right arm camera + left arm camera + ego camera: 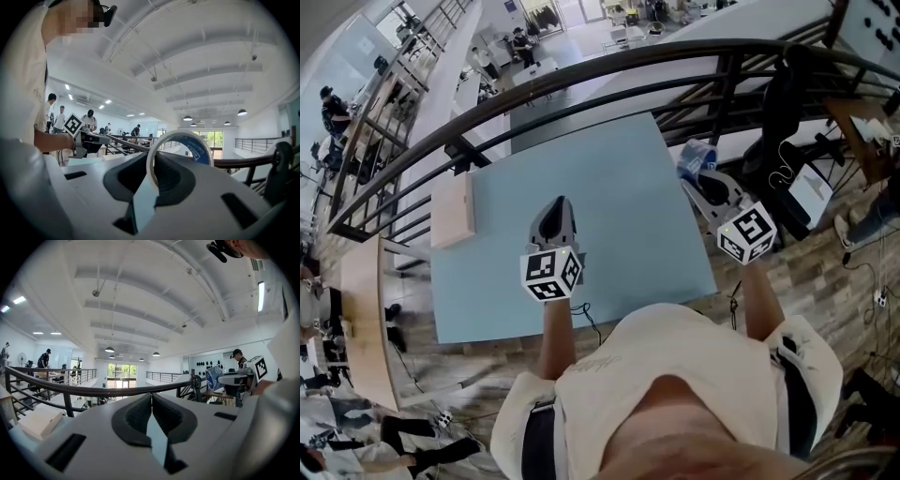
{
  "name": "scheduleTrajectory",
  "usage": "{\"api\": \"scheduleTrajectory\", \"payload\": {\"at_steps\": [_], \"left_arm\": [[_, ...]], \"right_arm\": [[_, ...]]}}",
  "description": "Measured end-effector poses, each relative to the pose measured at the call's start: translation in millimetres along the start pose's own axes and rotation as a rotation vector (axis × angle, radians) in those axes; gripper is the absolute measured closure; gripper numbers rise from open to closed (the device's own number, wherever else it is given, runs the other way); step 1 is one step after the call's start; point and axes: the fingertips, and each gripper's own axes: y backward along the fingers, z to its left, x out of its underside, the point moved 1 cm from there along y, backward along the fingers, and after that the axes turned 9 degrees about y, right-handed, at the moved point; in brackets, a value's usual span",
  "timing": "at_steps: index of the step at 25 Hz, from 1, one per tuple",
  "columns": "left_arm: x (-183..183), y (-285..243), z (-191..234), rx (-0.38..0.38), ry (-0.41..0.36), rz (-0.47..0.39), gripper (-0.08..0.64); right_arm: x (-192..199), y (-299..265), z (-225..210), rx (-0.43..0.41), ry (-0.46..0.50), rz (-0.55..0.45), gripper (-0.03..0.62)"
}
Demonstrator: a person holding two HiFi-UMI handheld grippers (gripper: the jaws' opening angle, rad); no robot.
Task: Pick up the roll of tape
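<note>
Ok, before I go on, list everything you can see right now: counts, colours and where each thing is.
table: one, light blue, in front of the person
box: one, beige, at the table's left edge
railing: one, black, curving behind the table
roll of tape: one, white with a blue inner face, upright between the right gripper's jaws, past the table's right edge
left gripper: one, grey, jaws together, empty, over the table
right gripper: one, grey, closed on the roll of tape
marker cubes: two, black and white, one on each gripper
</note>
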Motion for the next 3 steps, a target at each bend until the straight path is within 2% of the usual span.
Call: {"api": "scheduleTrajectory", "payload": {"at_steps": [3], "left_arm": [[3.2,0.0,-3.0,0.008,-0.005,0.014,0.538]], "right_arm": [[0.4,0.9,2.2,0.000,-0.001,-0.004,0.540]]}}
